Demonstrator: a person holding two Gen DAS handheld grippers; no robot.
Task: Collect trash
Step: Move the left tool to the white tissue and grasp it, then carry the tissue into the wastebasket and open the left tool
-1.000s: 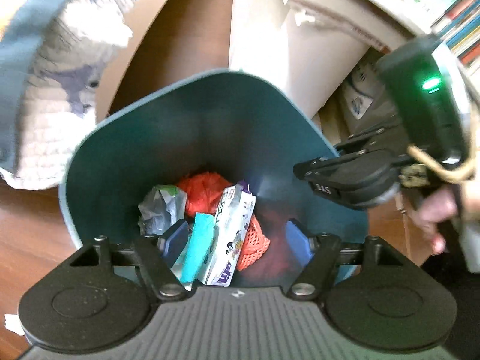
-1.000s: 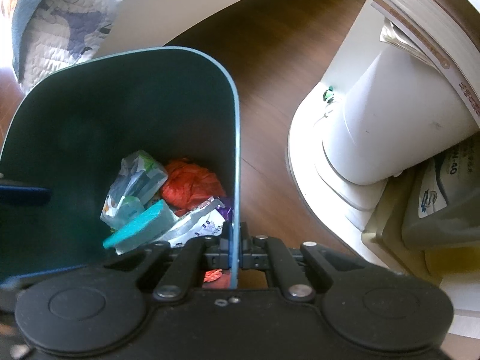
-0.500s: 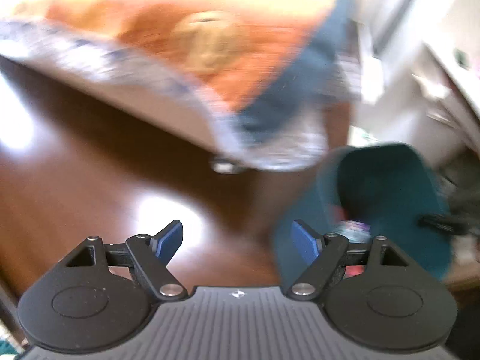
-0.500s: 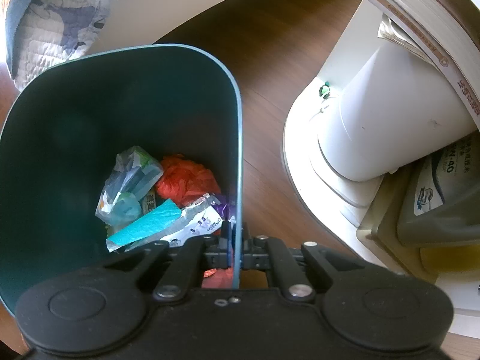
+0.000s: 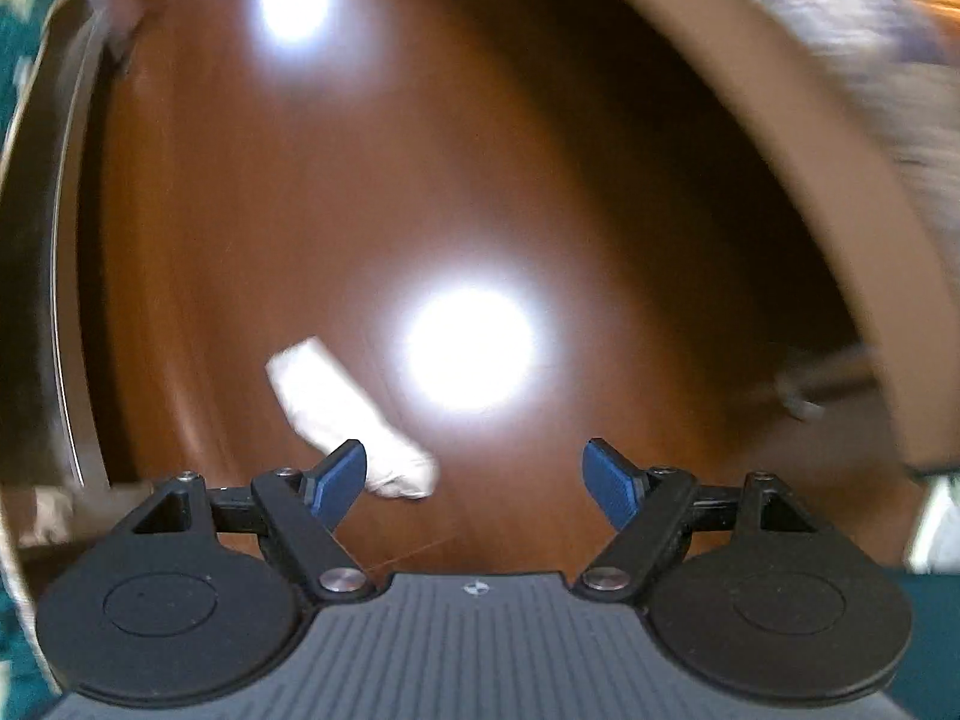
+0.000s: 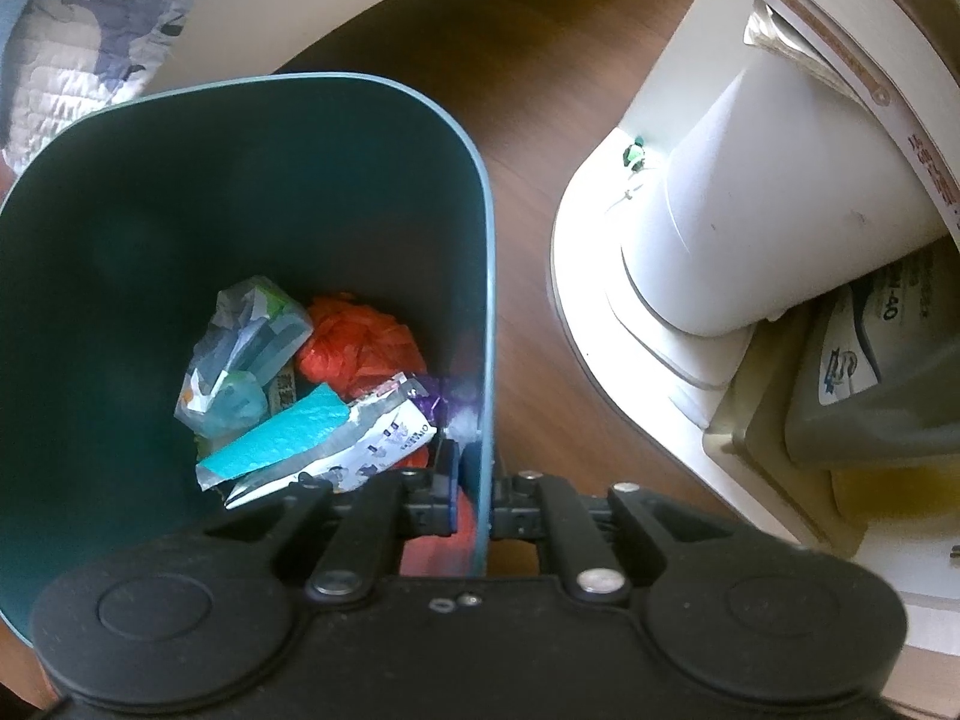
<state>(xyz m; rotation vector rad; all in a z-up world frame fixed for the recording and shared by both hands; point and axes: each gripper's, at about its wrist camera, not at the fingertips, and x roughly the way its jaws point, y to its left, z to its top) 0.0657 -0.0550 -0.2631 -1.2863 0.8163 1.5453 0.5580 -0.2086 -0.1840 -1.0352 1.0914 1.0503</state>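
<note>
Between the blue fingertips of the left hand-held gripper, spread wide and empty, shows only bare wooden floor. A crumpled white paper scrap lies on the floor just ahead of the left fingertip, blurred. It looks light, soft and easily crushed; taking hold across its middle should work. The right hand-held gripper is clamped on the rim of the teal bin, one finger inside and one outside. Wrappers and an orange bag lie at the bin's bottom.
</note>
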